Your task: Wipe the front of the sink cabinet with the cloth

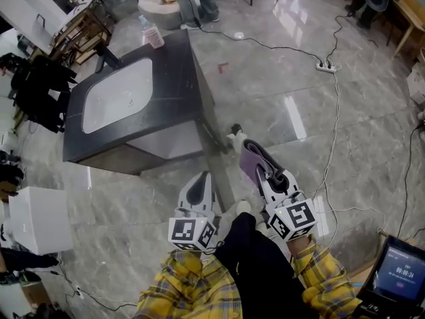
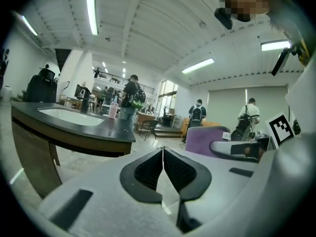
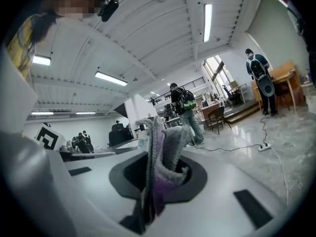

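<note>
My right tool (image 1: pixel 256 153) clenches the purple cloth (image 1: pixel 250 162), bunched upright, ready for wiping, I judge; my left tool (image 1: pixel 200 180) is pinched together, empty; the sink cabinet (image 1: pixel 166 143) stands far left, well apart.

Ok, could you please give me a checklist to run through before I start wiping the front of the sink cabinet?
1. Cloth gripped: ok, the right claw is shut on it.
2. Left claw free: ok, it is shut with nothing between its jaws.
3. Cloth against the front of the sink cabinet: not ok, it is held short of the cabinet and is not touching.
4. White cable out of the way: ok, it lies off to the right of the cabinet.
5. Where the front is dirty: cannot tell.
</note>
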`<control>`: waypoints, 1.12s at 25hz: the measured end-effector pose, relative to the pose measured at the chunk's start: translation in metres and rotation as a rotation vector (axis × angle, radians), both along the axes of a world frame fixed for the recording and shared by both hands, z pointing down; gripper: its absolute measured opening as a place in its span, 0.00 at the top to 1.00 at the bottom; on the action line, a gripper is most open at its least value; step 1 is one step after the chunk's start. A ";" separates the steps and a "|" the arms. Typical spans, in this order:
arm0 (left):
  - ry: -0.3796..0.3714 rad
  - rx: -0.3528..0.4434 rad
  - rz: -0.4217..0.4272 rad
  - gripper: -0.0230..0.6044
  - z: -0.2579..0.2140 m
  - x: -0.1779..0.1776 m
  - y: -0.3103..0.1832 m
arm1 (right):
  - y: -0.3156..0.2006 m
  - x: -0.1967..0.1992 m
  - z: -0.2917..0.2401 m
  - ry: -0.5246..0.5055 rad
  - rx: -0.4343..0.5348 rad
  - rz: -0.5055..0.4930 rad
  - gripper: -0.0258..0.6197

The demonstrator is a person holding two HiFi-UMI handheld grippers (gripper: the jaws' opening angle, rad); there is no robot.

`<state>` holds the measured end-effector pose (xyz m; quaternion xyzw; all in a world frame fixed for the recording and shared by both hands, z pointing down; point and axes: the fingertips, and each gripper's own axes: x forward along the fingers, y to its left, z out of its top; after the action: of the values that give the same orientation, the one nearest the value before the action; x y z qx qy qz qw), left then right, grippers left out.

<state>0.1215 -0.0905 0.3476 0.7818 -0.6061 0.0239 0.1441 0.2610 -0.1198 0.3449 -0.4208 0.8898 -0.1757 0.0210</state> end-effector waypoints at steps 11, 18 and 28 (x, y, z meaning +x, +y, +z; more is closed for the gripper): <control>0.033 0.023 -0.071 0.95 0.000 -0.042 -0.067 | -0.070 -0.043 -0.001 0.029 0.006 -0.075 0.89; 0.038 -0.004 -0.106 0.95 0.014 -0.077 -0.083 | -0.092 -0.081 0.008 0.028 -0.015 -0.127 0.89; 0.032 -0.002 -0.282 0.95 0.019 -0.107 -0.074 | -0.107 -0.119 0.020 0.001 -0.019 -0.304 0.89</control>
<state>0.0144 -0.1646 0.3667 0.6891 -0.7075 -0.0085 0.1564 0.1417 -0.2270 0.3653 -0.2814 0.9415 -0.1850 -0.0103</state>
